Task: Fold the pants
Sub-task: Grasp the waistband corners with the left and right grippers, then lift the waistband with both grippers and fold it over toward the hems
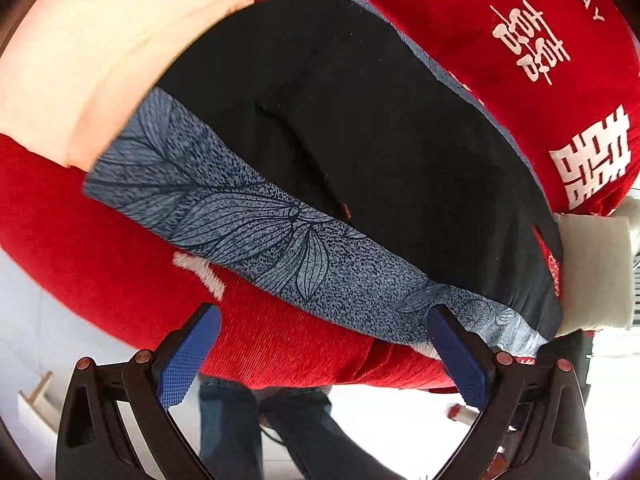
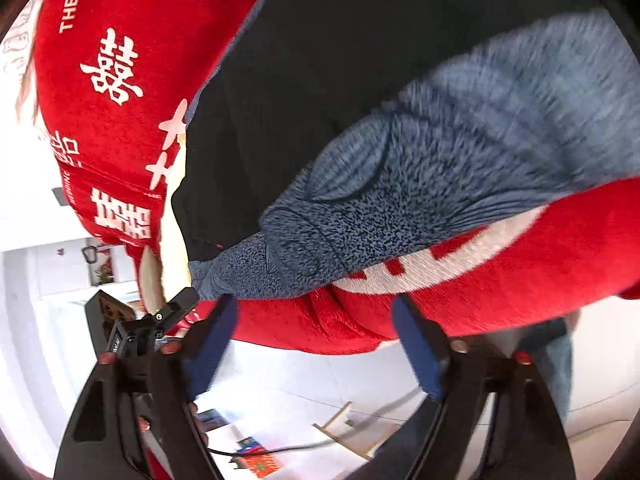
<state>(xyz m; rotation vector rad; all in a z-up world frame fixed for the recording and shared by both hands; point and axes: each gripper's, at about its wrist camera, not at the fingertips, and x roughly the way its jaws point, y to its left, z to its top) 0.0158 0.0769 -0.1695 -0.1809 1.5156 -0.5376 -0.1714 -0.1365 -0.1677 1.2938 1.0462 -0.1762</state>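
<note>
The pants [image 1: 360, 140] are black with a blue-grey leaf-print band [image 1: 256, 220] along one edge. They lie flat on a red bedspread [image 1: 100, 248] with white characters. My left gripper [image 1: 324, 316] is open and empty, its blue pads just short of the printed band's near edge. In the right wrist view the pants [image 2: 360, 80] and the printed band [image 2: 400, 200] fill the upper frame. My right gripper [image 2: 316, 308] is open and empty, just below the band's end at the bed's edge. The left gripper [image 2: 176, 312] shows at the lower left of that view.
A peach cloth [image 1: 100, 60] lies on the bed beside the pants. A cream pillow [image 1: 596, 272] sits at the bed's end. The person's jeans-clad legs [image 1: 228, 420] stand at the bed's edge. Small items lie on the white floor [image 2: 256, 456].
</note>
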